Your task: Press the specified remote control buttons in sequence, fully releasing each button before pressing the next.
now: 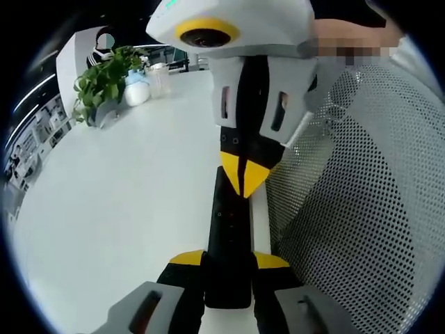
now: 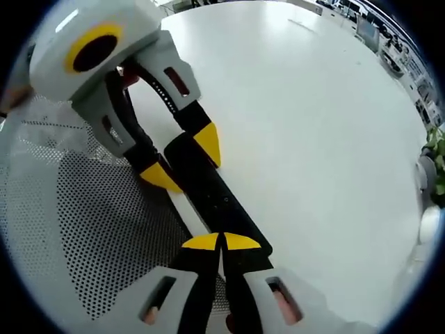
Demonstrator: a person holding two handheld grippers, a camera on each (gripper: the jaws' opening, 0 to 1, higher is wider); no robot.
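Left gripper view: the left gripper (image 1: 228,261) is clamping the remote (image 1: 228,236) by its near end, over the table (image 1: 125,202).
Right gripper (image 2: 221,241): jaws closed together, tips pressing down on the remote (image 2: 212,188).
Handling: looking light, rigid, slick; gripping the long edges is keeping buttons clear.

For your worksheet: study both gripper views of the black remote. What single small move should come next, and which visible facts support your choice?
Probably lift the right gripper slightly off the remote. Its closed yellow tips rest on the remote's face, apparently mid-press, while the left gripper clamps the near end over the white table. The task requires a full release before the next press.
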